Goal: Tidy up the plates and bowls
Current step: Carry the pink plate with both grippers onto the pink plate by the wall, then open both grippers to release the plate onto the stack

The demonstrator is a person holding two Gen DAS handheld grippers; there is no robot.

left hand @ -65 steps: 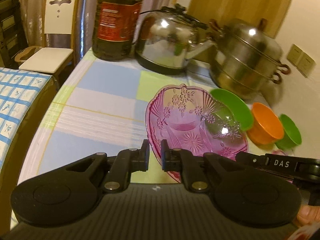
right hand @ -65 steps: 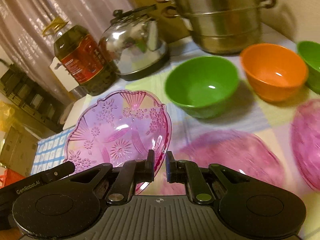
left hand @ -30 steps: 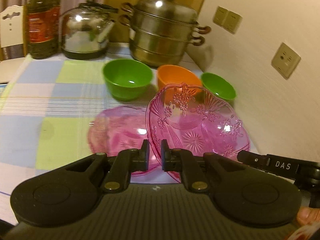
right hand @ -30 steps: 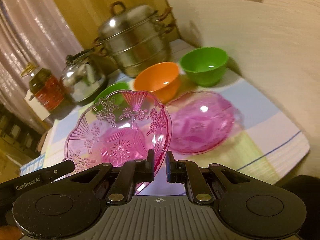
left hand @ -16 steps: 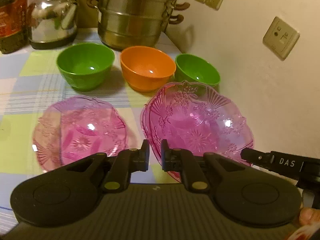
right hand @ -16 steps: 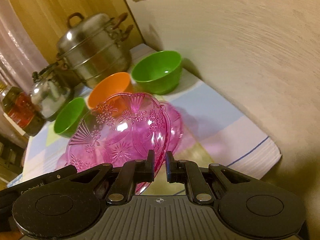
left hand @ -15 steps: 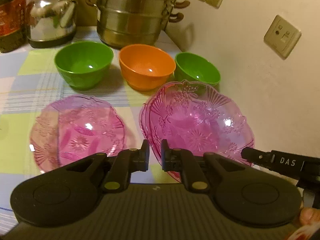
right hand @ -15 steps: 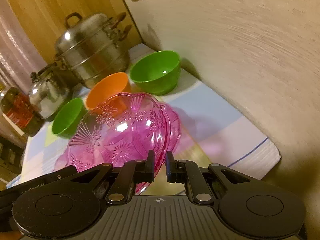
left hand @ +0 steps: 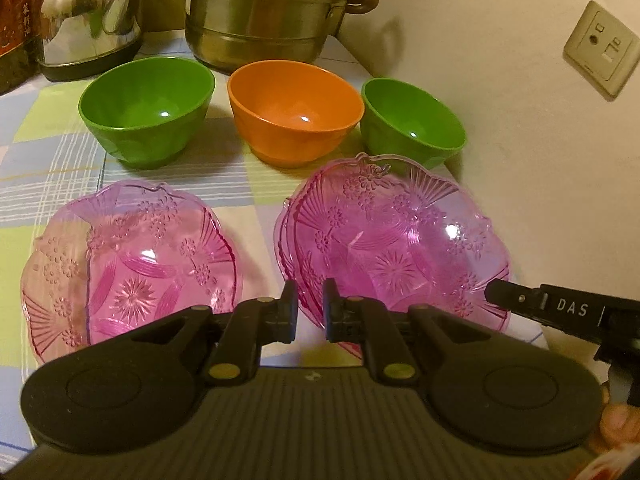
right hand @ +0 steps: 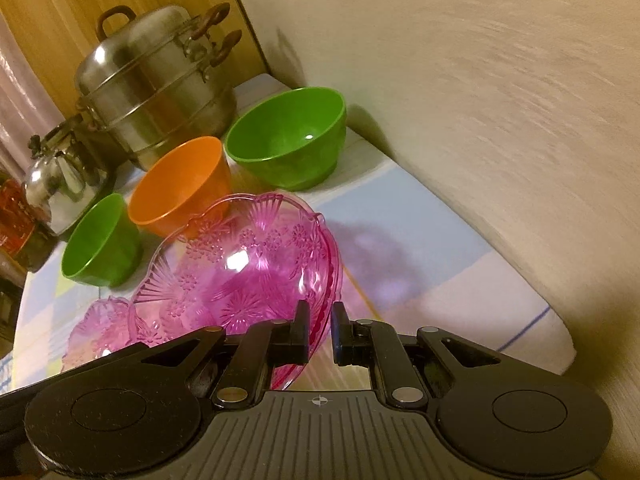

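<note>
A pink glass plate (left hand: pixel 400 240) (right hand: pixel 256 268) is held by both grippers, one on each side of its rim. My left gripper (left hand: pixel 310 314) is shut on its left rim. My right gripper (right hand: pixel 318 334) is shut on its right rim. The plate sits low over another pink plate whose edge (left hand: pixel 282 236) shows just beneath it. A third pink plate (left hand: pixel 128 264) (right hand: pixel 96 328) lies on the checked tablecloth to the left. Behind stand a green bowl (left hand: pixel 148 110), an orange bowl (left hand: pixel 296 110) and a smaller green bowl (left hand: pixel 412 118).
A steel steamer pot (left hand: pixel 268 12) (right hand: pixel 156 96) and a kettle (left hand: pixel 88 20) stand at the back, with an oil bottle (left hand: pixel 12 24) at far left. The wall (left hand: pixel 520 140) with sockets runs close along the right. The table's front edge (right hand: pixel 552 320) is near.
Both grippers carried the pink plate from the left of the table to the right. It has come down over the right-hand pink plate near the wall.
</note>
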